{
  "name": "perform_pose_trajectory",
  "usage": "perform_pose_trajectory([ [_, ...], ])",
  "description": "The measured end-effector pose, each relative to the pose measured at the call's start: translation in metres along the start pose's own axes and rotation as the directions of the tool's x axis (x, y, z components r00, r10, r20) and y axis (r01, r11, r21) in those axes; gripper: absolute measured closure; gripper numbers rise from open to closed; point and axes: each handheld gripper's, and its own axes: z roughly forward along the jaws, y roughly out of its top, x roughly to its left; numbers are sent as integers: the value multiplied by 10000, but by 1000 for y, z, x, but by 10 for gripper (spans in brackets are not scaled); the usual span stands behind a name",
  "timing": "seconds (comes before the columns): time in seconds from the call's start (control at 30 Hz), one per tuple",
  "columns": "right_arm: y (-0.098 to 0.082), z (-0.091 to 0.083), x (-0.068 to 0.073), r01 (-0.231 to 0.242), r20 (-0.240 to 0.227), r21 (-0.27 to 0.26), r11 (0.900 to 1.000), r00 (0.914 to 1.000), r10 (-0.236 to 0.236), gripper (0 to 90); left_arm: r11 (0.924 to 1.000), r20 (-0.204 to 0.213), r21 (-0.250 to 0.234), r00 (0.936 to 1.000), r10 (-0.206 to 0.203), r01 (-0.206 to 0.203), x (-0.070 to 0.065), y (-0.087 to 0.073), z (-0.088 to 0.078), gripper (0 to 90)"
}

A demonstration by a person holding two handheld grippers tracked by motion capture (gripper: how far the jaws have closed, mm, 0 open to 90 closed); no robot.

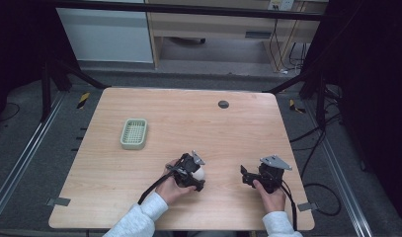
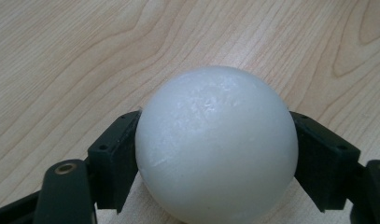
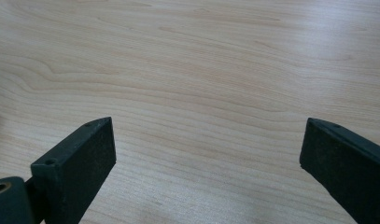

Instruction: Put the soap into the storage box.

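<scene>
Left gripper [image 1: 192, 174] has its jaws clamped on the white ball [image 2: 215, 144] from both sides, down near the front of the surface [image 1: 198, 123]. Right gripper [image 1: 253, 178] sits nearby w/ jaws wide apart, nothing between them. Looks like the grab step is done imo. Next is prob lift & carry over to the green basket [image 1: 134, 133] further back on the left, so needs a firm squeeze, ball's round and could slip.
</scene>
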Motion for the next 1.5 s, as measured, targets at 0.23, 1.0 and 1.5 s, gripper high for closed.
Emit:
perform_pose_trajectory([
  [0.23, 0, 0, -1, 79, 48, -13, 10000, 10000, -79, 39, 10000, -24, 25, 10000, -26, 26, -1, 1, 0, 237],
  [1.0, 0, 0, 0, 1, -20, 13, 10000, 10000, -1, 39, 9993, -217, -364, 9997, 88, -96, 3, 0, -25, 240],
  [1.5, 0, 0, 0, 59, 51, 22, 10000, 10000, -59, 39, 9967, -284, -773, 9993, -251, 229, 18, -13, -55, 240],
])
